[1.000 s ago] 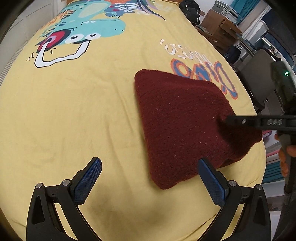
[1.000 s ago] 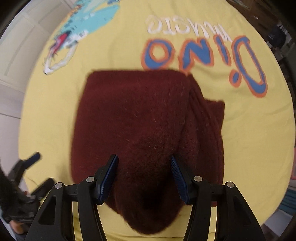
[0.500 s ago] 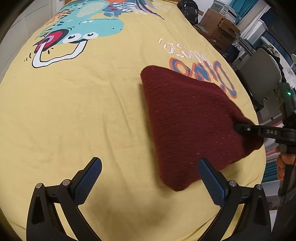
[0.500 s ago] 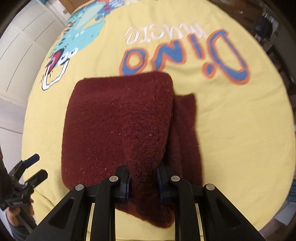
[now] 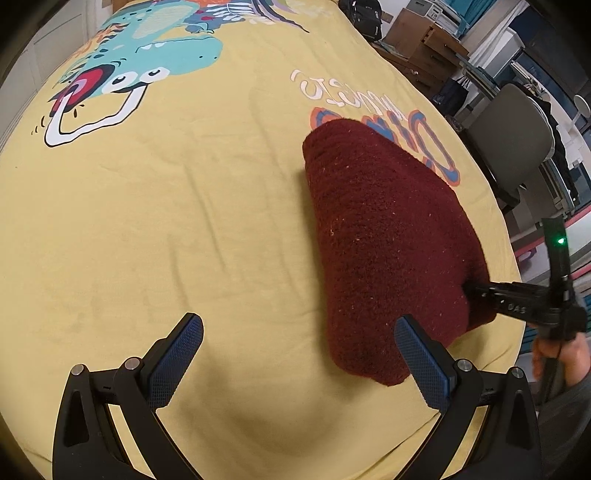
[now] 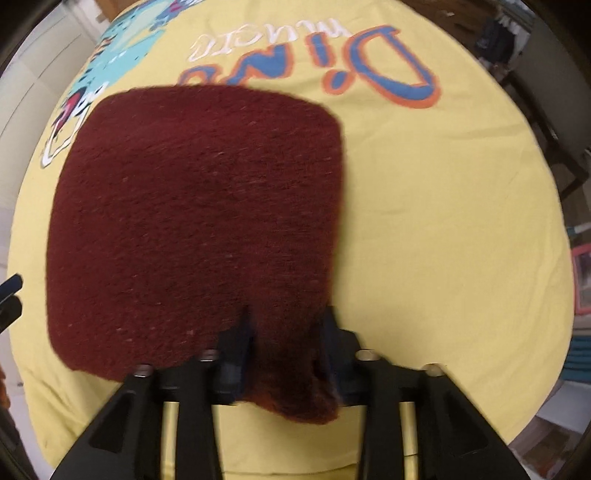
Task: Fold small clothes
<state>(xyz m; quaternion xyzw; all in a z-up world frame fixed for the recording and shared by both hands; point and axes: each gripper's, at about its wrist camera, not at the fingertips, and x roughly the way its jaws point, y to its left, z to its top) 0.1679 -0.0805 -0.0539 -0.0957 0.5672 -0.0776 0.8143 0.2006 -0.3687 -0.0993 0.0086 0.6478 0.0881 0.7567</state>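
Observation:
A dark red knitted garment [image 6: 199,206] lies folded into a rough square on the yellow dinosaur bedsheet [image 6: 443,221]. My right gripper [image 6: 286,332] points down at its near edge. Its jaws are opening, with the cloth's near right corner loose between them and the pads off it. From the left wrist view the same garment [image 5: 388,236] lies to the right, with one right-gripper finger [image 5: 495,293] at its far corner. My left gripper [image 5: 299,362] hangs open over the bare sheet [image 5: 147,221], its right finger [image 5: 421,358] beside the garment's near corner, holding nothing.
The bed's edge runs close behind the garment on the right. Beyond it stand a grey chair [image 5: 513,136], wooden drawers [image 5: 417,48] and a black bag [image 5: 360,14]. A hand [image 5: 561,358] holds the right gripper's handle. The left gripper's tips [image 6: 9,295] show at the right wrist view's left edge.
The right gripper shut on the garment's near edge, drew the side flap over so the cloth now lies square, then parted its jaws. The left gripper stayed open.

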